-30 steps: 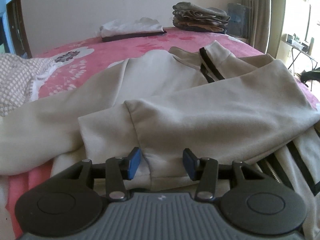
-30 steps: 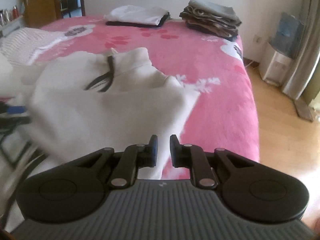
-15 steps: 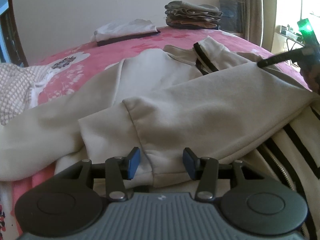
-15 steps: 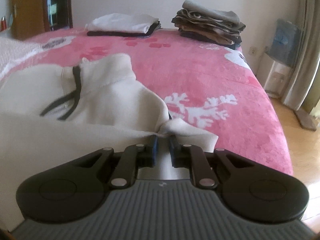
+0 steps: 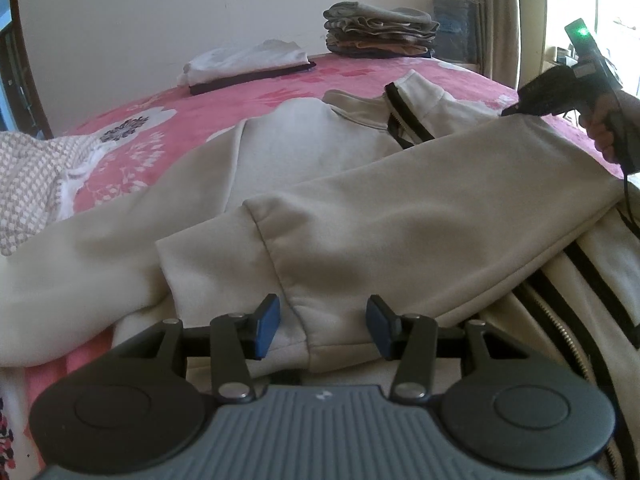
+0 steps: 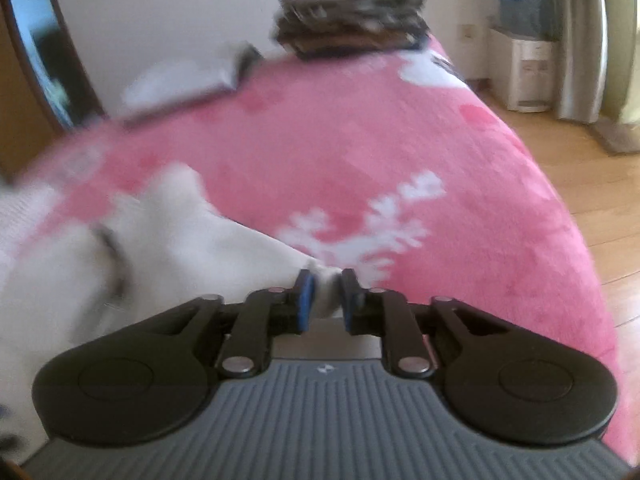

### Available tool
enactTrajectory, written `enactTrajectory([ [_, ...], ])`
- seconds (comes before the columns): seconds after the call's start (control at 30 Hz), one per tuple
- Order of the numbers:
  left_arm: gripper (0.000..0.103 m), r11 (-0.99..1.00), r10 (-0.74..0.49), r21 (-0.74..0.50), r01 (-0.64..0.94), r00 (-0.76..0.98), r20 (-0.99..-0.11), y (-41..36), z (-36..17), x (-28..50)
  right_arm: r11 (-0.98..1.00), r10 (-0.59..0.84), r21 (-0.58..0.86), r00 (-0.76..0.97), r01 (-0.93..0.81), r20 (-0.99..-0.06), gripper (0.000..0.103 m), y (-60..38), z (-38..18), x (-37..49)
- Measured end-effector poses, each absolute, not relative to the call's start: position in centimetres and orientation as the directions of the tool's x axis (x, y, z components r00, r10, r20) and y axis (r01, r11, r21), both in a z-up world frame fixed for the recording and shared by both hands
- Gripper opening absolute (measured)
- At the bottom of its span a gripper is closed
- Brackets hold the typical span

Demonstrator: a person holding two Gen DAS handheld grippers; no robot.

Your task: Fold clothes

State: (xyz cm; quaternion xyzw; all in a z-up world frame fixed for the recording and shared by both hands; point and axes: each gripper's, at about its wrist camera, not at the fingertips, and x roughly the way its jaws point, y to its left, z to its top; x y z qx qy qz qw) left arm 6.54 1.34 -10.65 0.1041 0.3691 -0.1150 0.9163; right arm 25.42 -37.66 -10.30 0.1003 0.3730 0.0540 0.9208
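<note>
A cream jacket (image 5: 304, 168) with a dark zip lies spread on the pink bedspread (image 5: 224, 100), its collar toward the far side. One sleeve (image 5: 400, 224) is folded across the body, running from the right shoulder to the near left, cuff close to the left gripper (image 5: 323, 322). That gripper's blue pads stand apart with the cuff's hem lying between them, neither pad pressing the cloth, and it sits where it did a second ago, opening unchanged.

The right gripper (image 6: 323, 294) differs more. A second ago it carried the sleeve's shoulder end in the air, pads pinched on it; half a second ago it had lowered the cloth to the bed. Now its jaws are opening, with a tuft of the cream cloth between the pads and not clearly pinched. In the left wrist view it shows at the far right, a hand (image 5: 612, 128) round its handle and its tip at the jacket's shoulder; it was out of that view a second ago.

At the far side of the bed lie a white folded garment (image 5: 244, 60) on something dark and, to its right, a taller pile of folded clothes (image 5: 380, 36). A checked blanket (image 5: 28, 184) lies at the left edge
</note>
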Motion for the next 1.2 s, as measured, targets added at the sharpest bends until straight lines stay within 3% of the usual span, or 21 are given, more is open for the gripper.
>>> enactTrajectory([
  [0.17,0.050,0.955,-0.146,0.082,0.284,0.693,-0.706,1.7,-10.5,6.8,0.984,0.132,0.180,0.746,-0.018,-0.653,0.016,-37.8,-7.3,23.9],
  [0.33,0.050,0.959,-0.153,0.061,0.278,0.684,-0.713,2.0,-10.4,6.9,0.988,0.152,0.080,0.751,-0.132,-0.642,0.016,-37.9,-3.6,19.6],
  [0.57,0.050,0.966,-0.166,0.018,0.259,0.671,-0.723,2.7,-10.2,7.2,0.994,0.067,-0.004,0.636,-0.110,-0.769,0.016,-37.7,-9.9,21.0],
  [0.7,0.050,0.969,-0.184,-0.023,0.244,0.661,-0.727,3.4,-10.1,7.4,0.998,0.049,0.012,0.648,-0.061,-0.760,0.016,-38.1,-7.4,20.4],
  [0.87,0.050,0.972,-0.201,-0.065,0.228,0.649,-0.734,3.9,-9.9,7.7,0.954,0.165,-0.022,0.587,-0.298,-0.793,0.016,-36.6,-2.4,15.4],
  [1.0,0.050,0.971,-0.201,-0.060,0.232,0.650,-0.733,3.9,-9.9,7.7,0.877,0.211,-0.049,0.475,-0.478,-0.855,0.016,-33.9,-3.8,12.0],
  [1.1,0.050,0.970,-0.196,-0.047,0.238,0.652,-0.732,3.7,-10.0,7.7,0.870,0.135,-0.105,0.437,-0.482,-0.889,0.016,-32.8,-8.4,11.2],
  [1.2,0.050,0.968,-0.197,-0.041,0.247,0.648,-0.736,3.7,-10.0,7.8,0.885,0.129,-0.102,0.448,-0.455,-0.885,0.016,-32.7,-8.6,11.0],
])
